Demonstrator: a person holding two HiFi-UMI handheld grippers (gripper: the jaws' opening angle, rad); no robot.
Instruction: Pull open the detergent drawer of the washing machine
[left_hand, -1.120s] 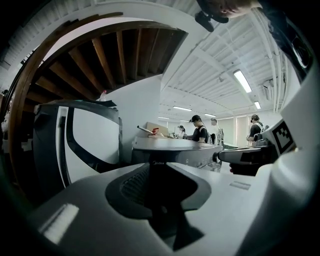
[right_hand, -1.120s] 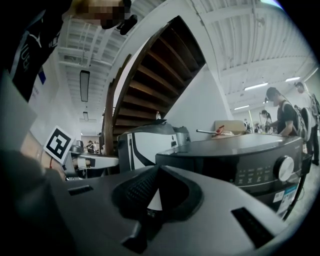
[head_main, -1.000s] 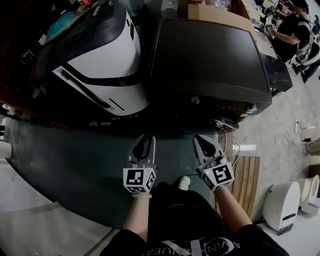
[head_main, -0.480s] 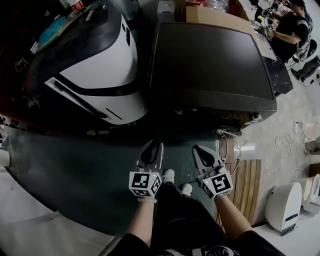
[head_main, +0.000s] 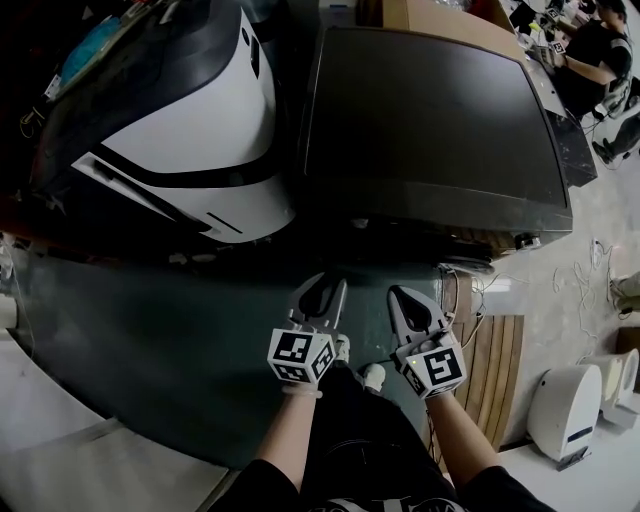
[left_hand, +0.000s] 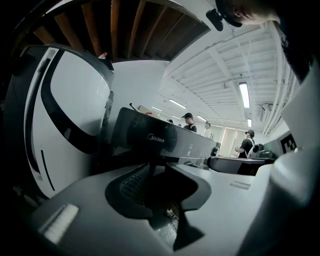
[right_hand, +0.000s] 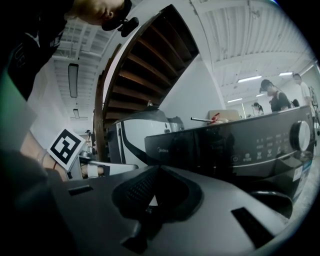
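Note:
The black washing machine stands ahead of me, seen from above. Its glossy control panel has a round dial at the right and a brand logo at the left. That logo end lies flush; I cannot make out the detergent drawer's outline. My left gripper points at the machine's front, short of it, jaws slightly apart and empty. My right gripper hangs beside it, tips together on nothing.
A white and black appliance stands close on the machine's left. A wooden slatted platform and white devices lie at the right. My shoes are on the dark green floor. People sit at the far right.
Both grippers have sunk and come nearer the machine's front. The left one has drifted right and rolled a little. Neither jaw has changed.

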